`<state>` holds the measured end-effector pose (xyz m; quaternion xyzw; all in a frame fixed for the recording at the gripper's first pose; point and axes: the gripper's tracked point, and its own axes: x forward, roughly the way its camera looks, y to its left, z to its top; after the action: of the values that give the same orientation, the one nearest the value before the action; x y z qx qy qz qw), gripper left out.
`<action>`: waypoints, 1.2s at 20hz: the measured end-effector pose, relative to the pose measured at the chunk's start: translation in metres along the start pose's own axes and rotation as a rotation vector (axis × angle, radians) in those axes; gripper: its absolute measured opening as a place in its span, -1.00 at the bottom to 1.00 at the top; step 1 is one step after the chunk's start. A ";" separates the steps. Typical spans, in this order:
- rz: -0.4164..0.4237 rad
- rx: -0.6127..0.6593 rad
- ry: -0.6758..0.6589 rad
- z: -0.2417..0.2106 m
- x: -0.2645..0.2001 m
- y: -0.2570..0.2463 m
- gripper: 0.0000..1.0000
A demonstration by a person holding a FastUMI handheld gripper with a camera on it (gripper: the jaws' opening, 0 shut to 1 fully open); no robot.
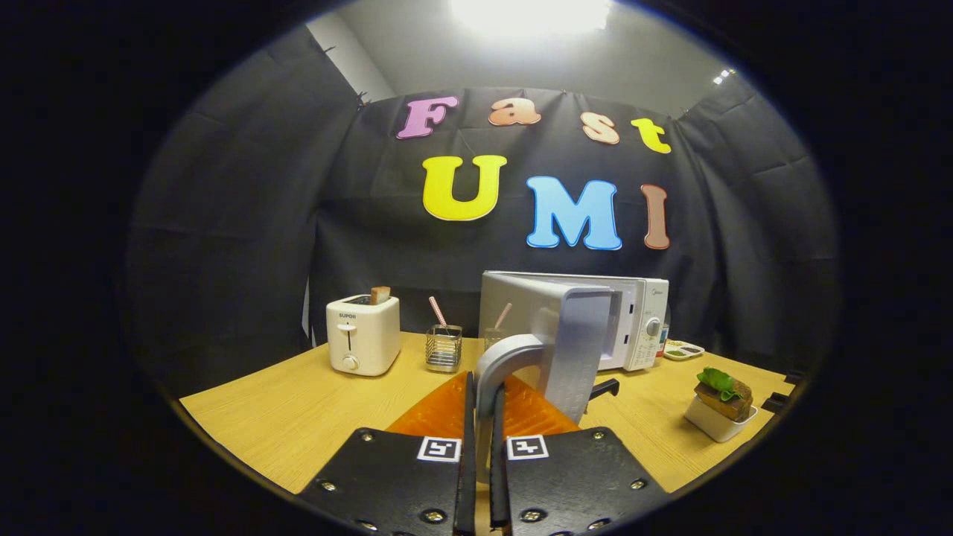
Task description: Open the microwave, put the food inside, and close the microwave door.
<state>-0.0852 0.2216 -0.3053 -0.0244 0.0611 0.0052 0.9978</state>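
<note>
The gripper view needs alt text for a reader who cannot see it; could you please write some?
The gripper is shut on the curved handle of the microwave door, which stands swung open toward the camera. On the wooden table, a toaster and wire holder stand left; food in a white dish waits right.

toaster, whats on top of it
A slice of toast sticks up from the slot of the toaster. The slice's lower part is hidden inside. The gripper is shut on the microwave door handle.
</note>
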 end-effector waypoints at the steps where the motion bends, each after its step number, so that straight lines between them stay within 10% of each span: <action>1: 0.005 -0.013 -0.001 -0.001 -0.002 0.004 -0.84; 11: 0.275 -0.123 -0.100 -0.005 -0.062 0.034 -0.60; 16: 0.221 -0.166 -0.175 0.013 -0.073 -0.039 0.24; 24: 0.044 -0.377 -0.213 0.004 -0.082 -0.177 0.75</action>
<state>-0.1638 0.0445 -0.2829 -0.2087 -0.0463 0.0411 0.9760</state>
